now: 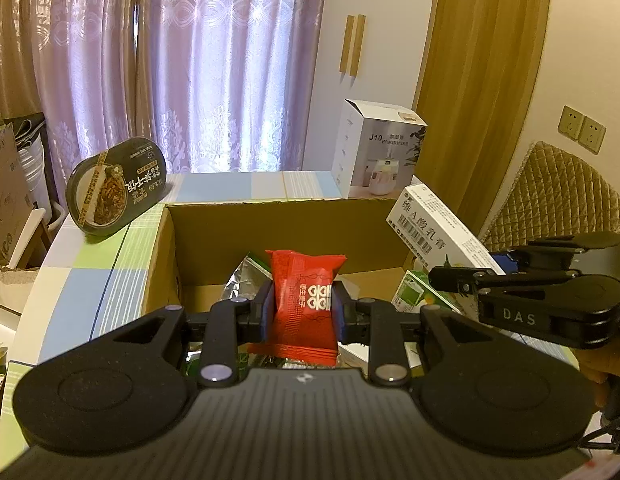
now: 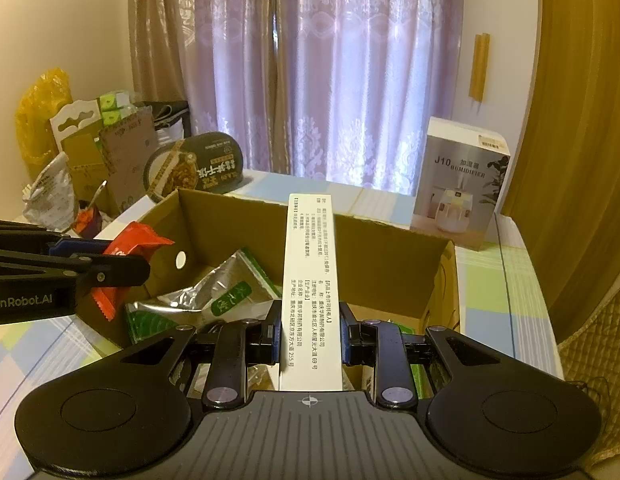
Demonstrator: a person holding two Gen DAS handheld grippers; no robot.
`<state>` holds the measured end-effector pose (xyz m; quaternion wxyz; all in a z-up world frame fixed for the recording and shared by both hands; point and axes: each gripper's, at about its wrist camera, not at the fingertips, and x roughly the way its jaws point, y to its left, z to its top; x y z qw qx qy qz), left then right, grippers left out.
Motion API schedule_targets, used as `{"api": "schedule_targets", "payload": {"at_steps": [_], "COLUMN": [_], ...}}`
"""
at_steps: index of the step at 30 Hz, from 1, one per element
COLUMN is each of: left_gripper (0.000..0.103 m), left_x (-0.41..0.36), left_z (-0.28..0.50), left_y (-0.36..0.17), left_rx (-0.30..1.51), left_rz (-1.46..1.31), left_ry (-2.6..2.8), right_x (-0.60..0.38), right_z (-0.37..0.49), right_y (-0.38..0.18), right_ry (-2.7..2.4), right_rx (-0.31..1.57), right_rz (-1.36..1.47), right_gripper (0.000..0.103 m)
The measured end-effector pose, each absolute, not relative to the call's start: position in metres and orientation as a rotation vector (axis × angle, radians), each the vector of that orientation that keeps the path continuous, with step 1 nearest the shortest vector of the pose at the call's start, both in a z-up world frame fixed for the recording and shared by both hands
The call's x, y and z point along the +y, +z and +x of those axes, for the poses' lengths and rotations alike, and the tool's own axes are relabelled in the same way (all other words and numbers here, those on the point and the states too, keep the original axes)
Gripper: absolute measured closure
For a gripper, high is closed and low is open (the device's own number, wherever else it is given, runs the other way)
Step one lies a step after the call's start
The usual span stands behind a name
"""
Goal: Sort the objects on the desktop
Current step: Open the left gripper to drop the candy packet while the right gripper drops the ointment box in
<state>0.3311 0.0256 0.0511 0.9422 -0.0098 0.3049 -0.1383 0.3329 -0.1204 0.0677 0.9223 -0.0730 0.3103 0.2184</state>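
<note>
Your left hand-held gripper (image 1: 303, 312) clamped on red snack packet (image 1: 304, 304), above cardboard box (image 1: 286, 224); right hand-held gripper (image 2: 309, 338) clamped on white carton (image 2: 310, 280), over same box.

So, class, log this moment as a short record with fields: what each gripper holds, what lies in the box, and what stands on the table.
left gripper: shut on red snack packet, over the box
right gripper: shut on white medicine box, over the box
cardboard box: open, holds green and silver foil pouches
table: checked cloth
behind box: humidifier carton, oval instant-meal tub tilted on edge
</note>
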Motion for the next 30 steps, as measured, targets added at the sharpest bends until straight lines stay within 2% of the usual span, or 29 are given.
{"api": "schedule_targets", "payload": {"at_steps": [6, 7, 8, 9, 18, 24, 25, 26, 28, 30], "left_gripper": [0.078, 0.076, 0.064, 0.059, 0.058, 0.053, 0.052, 0.051, 0.047, 0.046], "left_x": [0.023, 0.022, 0.02, 0.02, 0.048, 0.058, 0.058, 0.06, 0.062, 0.066], "left_z": [0.336, 0.337, 0.338, 0.338, 0.327, 0.312, 0.309, 0.306, 0.301, 0.292], "left_y": [0.052, 0.052, 0.052, 0.052, 0.045, 0.047, 0.048, 0.049, 0.051, 0.052], "left_rx": [0.615, 0.616, 0.614, 0.609, 0.611, 0.604, 0.601, 0.595, 0.587, 0.578], "left_rz": [-0.007, 0.008, 0.025, 0.031, -0.024, -0.051, -0.053, -0.056, -0.065, -0.075], "left_ry": [-0.276, -0.266, -0.249, -0.238, -0.2, -0.195, -0.194, -0.193, -0.189, -0.191], "right_x": [-0.119, -0.119, -0.119, -0.12, -0.119, -0.11, -0.109, -0.107, -0.108, -0.113], "right_z": [0.336, 0.336, 0.336, 0.336, 0.338, 0.342, 0.343, 0.344, 0.343, 0.337], "right_y": [0.066, 0.066, 0.066, 0.066, 0.064, 0.066, 0.067, 0.068, 0.071, 0.073], "right_ry": [0.444, 0.443, 0.442, 0.441, 0.443, 0.457, 0.464, 0.469, 0.475, 0.477], "right_rx": [0.641, 0.641, 0.642, 0.641, 0.647, 0.617, 0.604, 0.599, 0.592, 0.583], "right_rz": [-0.155, -0.156, -0.156, -0.156, -0.156, -0.149, -0.145, -0.145, -0.14, -0.131], "right_gripper": [0.08, 0.08, 0.08, 0.08, 0.08, 0.08, 0.078, 0.065, 0.052, 0.052]}}
